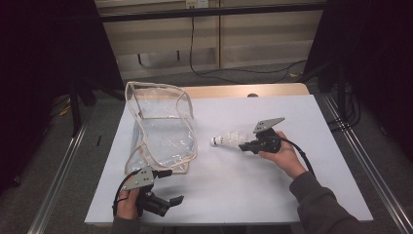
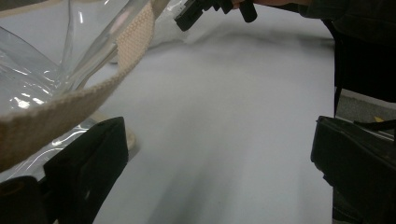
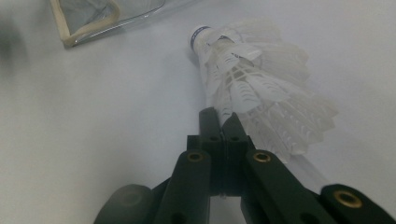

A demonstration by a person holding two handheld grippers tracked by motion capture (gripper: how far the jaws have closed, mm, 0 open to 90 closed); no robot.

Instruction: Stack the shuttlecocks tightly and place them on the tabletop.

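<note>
L to R: clear bag (image 1: 163, 129) w/ cream trim is lying on the white table (image 1: 253, 195), mouth facing the person. Left gripper (image 1: 168, 185) is sitting just below the bag's near edge, jaws wide, gripping nothing; trim strap (image 2: 70, 105) is passing close by one jaw in the left gripper view. Right gripper (image 1: 246, 144) is pinching feathers of a stack of shuttlecocks (image 3: 254, 93), jaws fully closed on them, stack lying on the table right of the bag. Prob. packing job: shuttlecocks grabbed, bag not yet held open, nothing inside yet.
</note>
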